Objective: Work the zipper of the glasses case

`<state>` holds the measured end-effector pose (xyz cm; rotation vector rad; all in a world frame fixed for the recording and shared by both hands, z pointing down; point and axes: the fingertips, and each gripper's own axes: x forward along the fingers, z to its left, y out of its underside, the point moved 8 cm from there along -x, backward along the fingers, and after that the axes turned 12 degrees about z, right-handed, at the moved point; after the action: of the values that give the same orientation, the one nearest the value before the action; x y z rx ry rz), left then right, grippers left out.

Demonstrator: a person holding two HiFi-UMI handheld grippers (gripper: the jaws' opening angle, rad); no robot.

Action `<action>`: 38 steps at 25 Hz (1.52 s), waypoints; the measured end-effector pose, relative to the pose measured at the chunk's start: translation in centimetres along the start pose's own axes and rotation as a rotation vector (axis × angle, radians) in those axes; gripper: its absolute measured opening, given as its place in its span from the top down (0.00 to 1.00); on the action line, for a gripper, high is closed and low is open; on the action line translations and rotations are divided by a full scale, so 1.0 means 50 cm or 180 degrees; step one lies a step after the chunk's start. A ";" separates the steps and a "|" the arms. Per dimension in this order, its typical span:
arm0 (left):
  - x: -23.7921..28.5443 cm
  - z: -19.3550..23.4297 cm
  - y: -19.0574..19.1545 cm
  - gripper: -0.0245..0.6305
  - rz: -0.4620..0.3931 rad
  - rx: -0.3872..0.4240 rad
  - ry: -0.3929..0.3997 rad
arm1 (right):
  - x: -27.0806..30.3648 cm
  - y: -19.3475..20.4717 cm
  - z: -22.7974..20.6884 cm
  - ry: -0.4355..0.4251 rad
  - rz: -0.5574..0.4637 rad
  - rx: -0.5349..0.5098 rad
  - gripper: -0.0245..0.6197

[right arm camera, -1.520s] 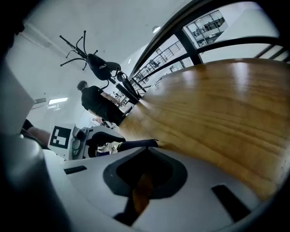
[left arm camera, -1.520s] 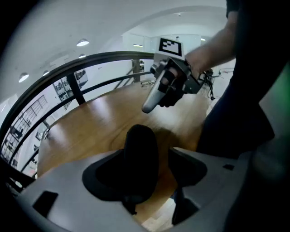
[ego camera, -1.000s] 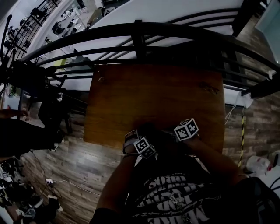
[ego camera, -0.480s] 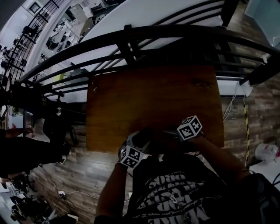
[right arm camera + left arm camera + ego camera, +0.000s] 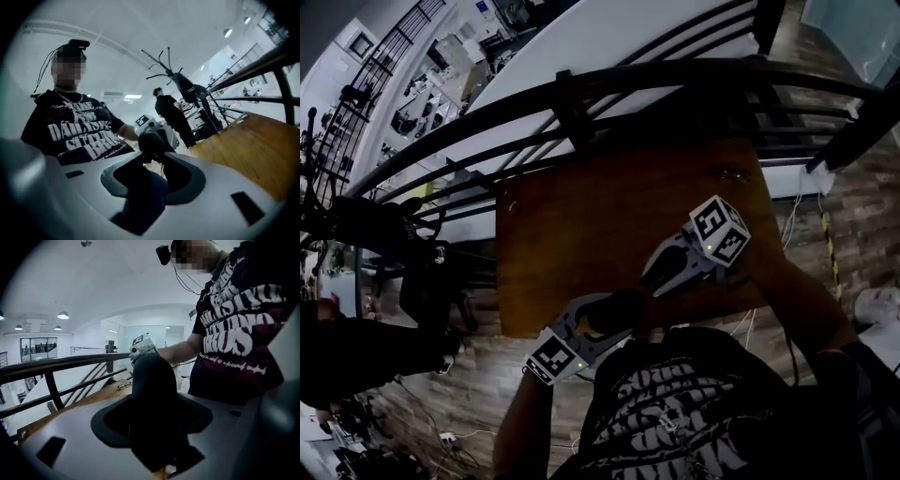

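The left gripper (image 5: 598, 323) is clamped on the glasses case (image 5: 152, 399), jaws wide apart w/ the dark, rounded case wedged btwn them and sticking out fwd past the tips. Its marker cube (image 5: 555, 356) sits at the near end, close to the person's black printed T-shirt (image 5: 243, 333). In the head view the case hangs in the air over the near edge of the wooden table (image 5: 581, 225), in front of the chest. The right gripper (image 5: 656, 274) faces it from the other side, just beside the case's far end but apart from it. Its jaws have just been opening and now stand parted, w/ nothing seen pinched btwn them. In the right gripper view the case's end (image 5: 152, 138) shows just ahead of the tips, w/ a thin cord dangling under it. That gripper's cube (image 5: 719, 230) is up over the table's right part. Beyond the table runs a black metal railing (image 5: 581, 84). In the right gripper view's bkgd a second person (image 5: 171, 115) stands by a coat stand (image 5: 173, 75).
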<state>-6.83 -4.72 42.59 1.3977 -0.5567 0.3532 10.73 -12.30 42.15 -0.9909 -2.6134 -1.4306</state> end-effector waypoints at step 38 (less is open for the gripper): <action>-0.035 0.091 0.168 0.53 0.0783 0.0344 0.0025 | 0.204 0.057 -0.096 0.0435 -0.0137 0.1203 0.96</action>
<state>-13.57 -7.75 48.86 1.4335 -0.7139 0.5934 2.70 -9.50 50.09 -0.7663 -2.6722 -0.9173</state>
